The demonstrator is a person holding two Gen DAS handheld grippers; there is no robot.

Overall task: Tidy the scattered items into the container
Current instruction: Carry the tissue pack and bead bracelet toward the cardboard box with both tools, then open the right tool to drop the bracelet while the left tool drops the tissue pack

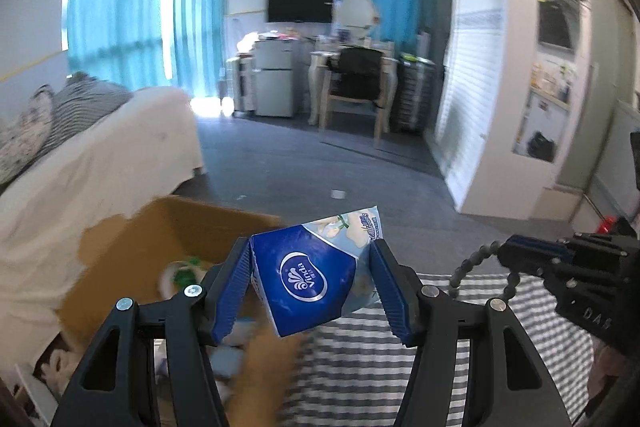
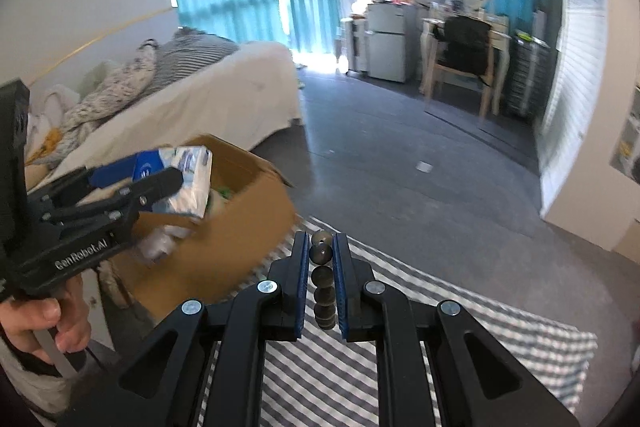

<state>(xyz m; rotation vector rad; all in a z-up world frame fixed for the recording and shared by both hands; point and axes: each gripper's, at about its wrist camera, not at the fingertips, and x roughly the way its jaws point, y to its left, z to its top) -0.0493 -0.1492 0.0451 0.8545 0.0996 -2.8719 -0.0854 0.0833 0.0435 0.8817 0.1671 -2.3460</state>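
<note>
Left gripper clamped the tissue pack by its sides above the cardboard box; soft, light, crushable, it likely needed gentle pressure. Right gripper was closed on a beaded string.

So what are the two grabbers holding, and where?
Left gripper squeezes the blue tissue pack by its two sides. Right gripper pinches a beaded string along its length.
</note>
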